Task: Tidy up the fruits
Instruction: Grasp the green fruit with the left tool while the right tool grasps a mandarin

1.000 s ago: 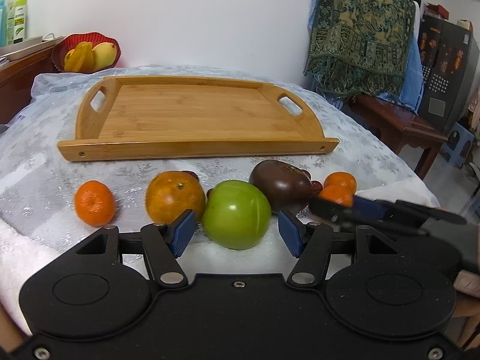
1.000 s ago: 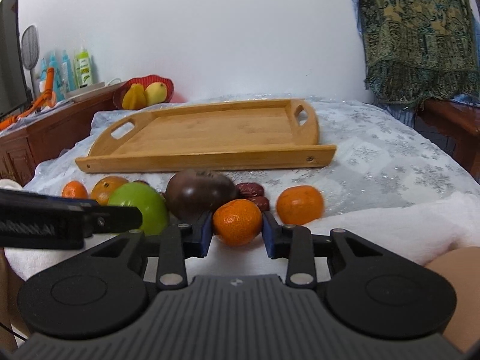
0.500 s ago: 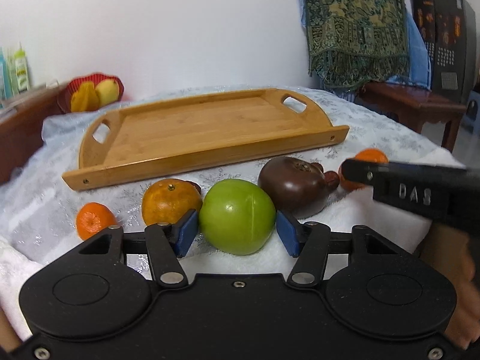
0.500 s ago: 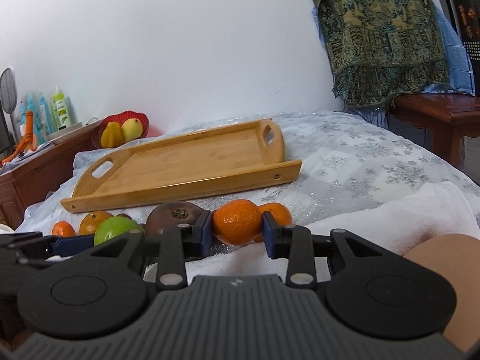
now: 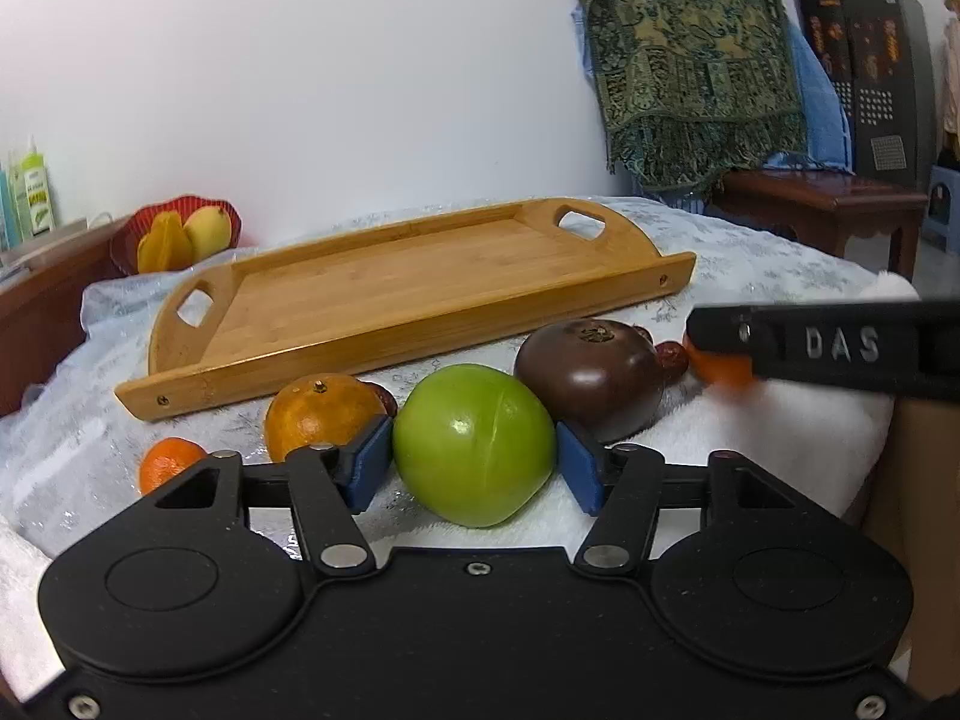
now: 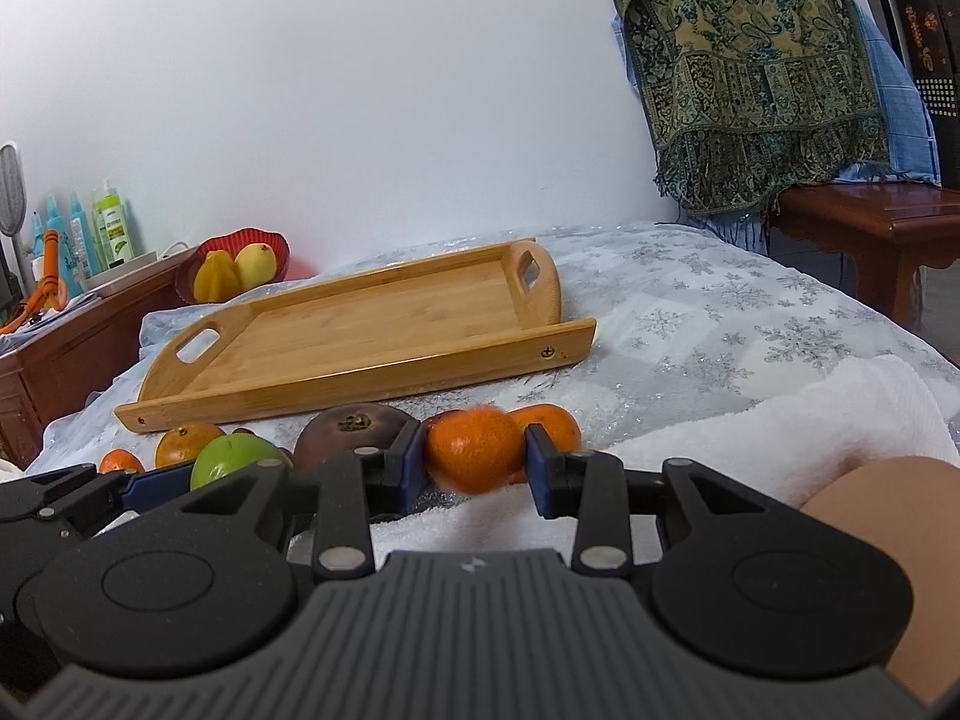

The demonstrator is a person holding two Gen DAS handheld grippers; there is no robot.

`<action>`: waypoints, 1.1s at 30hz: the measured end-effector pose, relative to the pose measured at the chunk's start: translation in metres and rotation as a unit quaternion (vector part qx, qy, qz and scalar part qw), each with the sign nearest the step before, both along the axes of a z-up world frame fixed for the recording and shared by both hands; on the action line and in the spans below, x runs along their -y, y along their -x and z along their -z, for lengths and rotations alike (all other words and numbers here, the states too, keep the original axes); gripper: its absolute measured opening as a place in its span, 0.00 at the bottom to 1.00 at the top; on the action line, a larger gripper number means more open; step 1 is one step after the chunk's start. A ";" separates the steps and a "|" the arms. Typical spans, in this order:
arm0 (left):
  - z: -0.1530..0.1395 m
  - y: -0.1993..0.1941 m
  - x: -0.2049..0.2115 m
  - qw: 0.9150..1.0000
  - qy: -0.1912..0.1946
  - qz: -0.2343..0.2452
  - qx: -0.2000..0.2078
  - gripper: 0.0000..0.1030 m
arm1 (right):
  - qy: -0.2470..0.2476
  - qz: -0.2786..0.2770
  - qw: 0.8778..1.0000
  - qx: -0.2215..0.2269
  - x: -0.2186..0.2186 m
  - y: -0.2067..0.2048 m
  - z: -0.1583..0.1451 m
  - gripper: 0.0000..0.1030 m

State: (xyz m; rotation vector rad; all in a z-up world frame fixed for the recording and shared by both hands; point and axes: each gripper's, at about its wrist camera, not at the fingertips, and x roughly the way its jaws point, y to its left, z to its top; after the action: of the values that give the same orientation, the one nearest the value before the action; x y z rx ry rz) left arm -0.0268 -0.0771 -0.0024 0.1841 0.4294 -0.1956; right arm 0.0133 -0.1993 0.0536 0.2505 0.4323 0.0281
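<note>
A green apple [image 5: 474, 444] sits between the blue pads of my left gripper [image 5: 473, 443]. Both pads touch its sides, and the jaws are easing open. Beside it lie a large orange [image 5: 318, 414], a small mandarin [image 5: 168, 462], a dark brown fruit [image 5: 591, 372] and red dates [image 5: 672, 354]. My right gripper [image 6: 474, 453] holds a blurred mandarin [image 6: 474, 456] between its pads, its jaws also opening slightly. A second mandarin [image 6: 555, 426] lies just behind. The bamboo tray [image 5: 384, 360] stands beyond the fruit with nothing in it.
A red bowl [image 6: 240, 264] of yellow fruit sits on a wooden cabinet at the back left, next to bottles. A white towel [image 6: 780, 420] covers the near table edge. A wooden side table [image 6: 870, 228] and a hanging patterned cloth are at the right. Bare skin [image 6: 870, 510] shows at the lower right.
My left gripper sank, rolled and closed in until its pads met the green apple. The right gripper rolled a little, with the mandarin still between its pads.
</note>
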 end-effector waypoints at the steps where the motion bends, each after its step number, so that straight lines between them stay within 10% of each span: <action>1: 0.000 0.002 -0.001 1.000 -0.001 0.003 0.001 0.55 | 0.000 0.001 1.000 0.003 0.000 0.000 0.000 0.41; 33: -0.018 0.005 -0.017 0.999 0.035 0.024 0.014 0.55 | -0.008 -0.029 0.998 -0.055 -0.010 -0.025 0.014 0.35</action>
State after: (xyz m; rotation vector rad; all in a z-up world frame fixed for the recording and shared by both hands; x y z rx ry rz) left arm -0.0314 -0.0606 0.0156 0.1283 0.3901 -0.2538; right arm 0.0382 -0.1897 0.0392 0.2561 0.5494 0.0745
